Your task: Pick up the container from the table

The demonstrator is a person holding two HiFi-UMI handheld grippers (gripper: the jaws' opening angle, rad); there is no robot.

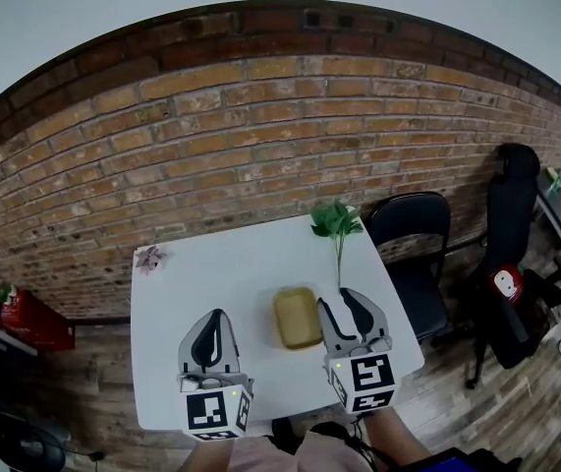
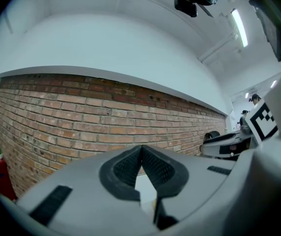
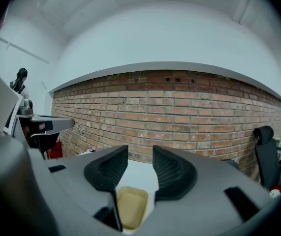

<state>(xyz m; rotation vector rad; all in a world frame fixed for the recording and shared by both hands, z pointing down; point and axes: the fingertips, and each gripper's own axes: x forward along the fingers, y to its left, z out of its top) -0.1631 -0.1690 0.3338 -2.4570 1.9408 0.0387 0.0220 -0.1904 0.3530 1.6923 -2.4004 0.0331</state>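
Observation:
A shallow yellow container (image 1: 298, 317) lies empty on the white table (image 1: 251, 264), near the middle of its front half. My right gripper (image 1: 342, 301) hangs just right of it, jaws apart with nothing between them. In the right gripper view the container (image 3: 130, 206) shows low between the open jaws of the right gripper (image 3: 140, 157), still apart from the pads. My left gripper (image 1: 217, 321) hovers over the table left of the container, its tips pressed together. In the left gripper view, that gripper (image 2: 141, 149) is shut on nothing, facing the brick wall.
A green leafy sprig (image 1: 337, 226) lies at the table's far right corner and a small pink flower (image 1: 149, 258) at its far left edge. A black chair (image 1: 410, 234) stands right of the table. A red box (image 1: 32, 320) sits on the floor at the left.

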